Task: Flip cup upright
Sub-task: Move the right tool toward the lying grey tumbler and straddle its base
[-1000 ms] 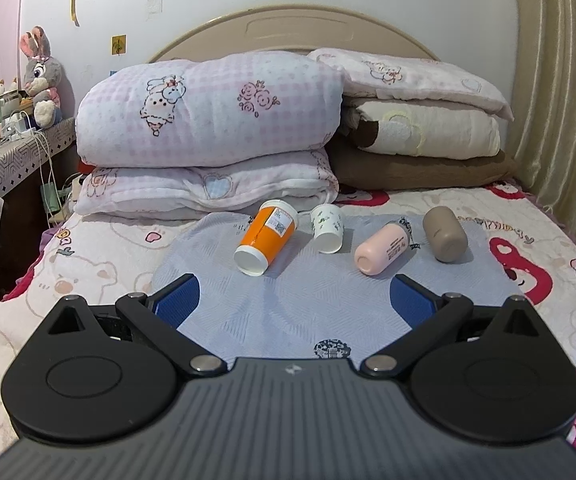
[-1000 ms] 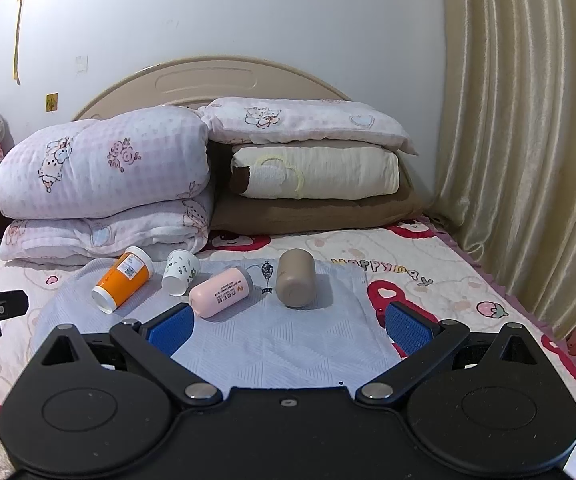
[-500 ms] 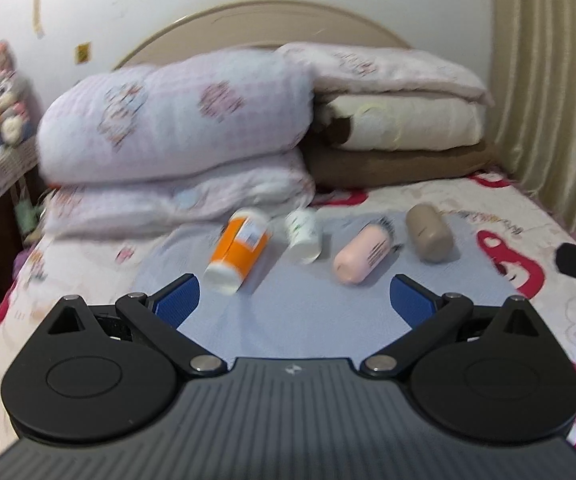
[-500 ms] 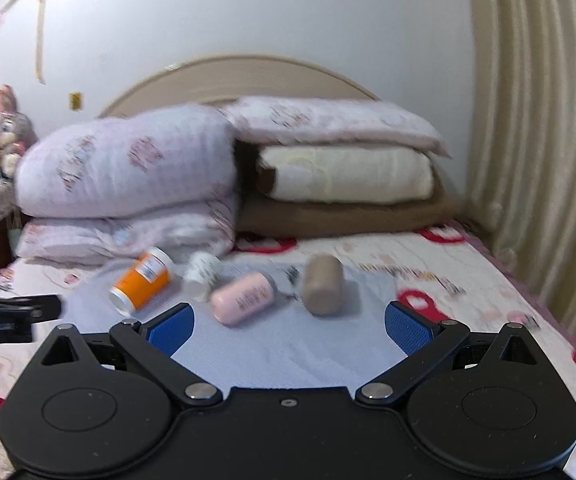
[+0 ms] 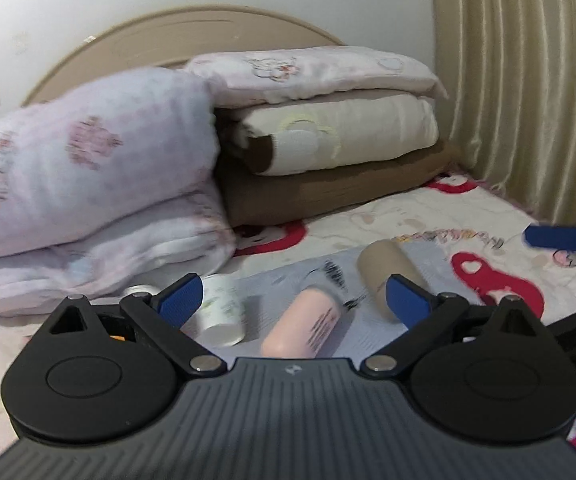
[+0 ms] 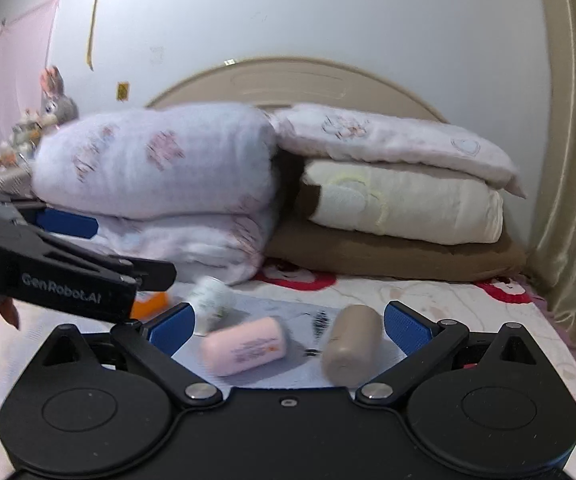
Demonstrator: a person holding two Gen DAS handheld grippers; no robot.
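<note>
Several cups lie on their sides on a grey mat (image 5: 367,320) on the bed. A pink cup (image 5: 303,324) lies between the fingers of my open left gripper (image 5: 291,298), with a white patterned cup (image 5: 220,312) by the left finger and a brown cup (image 5: 383,276) by the right finger. In the right wrist view my open right gripper (image 6: 288,326) frames the pink cup (image 6: 244,346) and the brown cup (image 6: 349,344); the white cup (image 6: 210,302) lies further left. An orange cup (image 6: 150,306) is mostly hidden behind the left gripper's body (image 6: 60,280).
Stacked pillows and folded quilts (image 6: 176,176) stand close behind the cups against the headboard (image 6: 288,80). A curtain (image 5: 527,80) hangs at the right. A bedside table with a plush rabbit (image 6: 54,100) stands at the far left.
Both grippers have moved forward and down toward the cups, which now look larger. The left gripper has swung right and now shows in the right wrist view. Both stay open.
</note>
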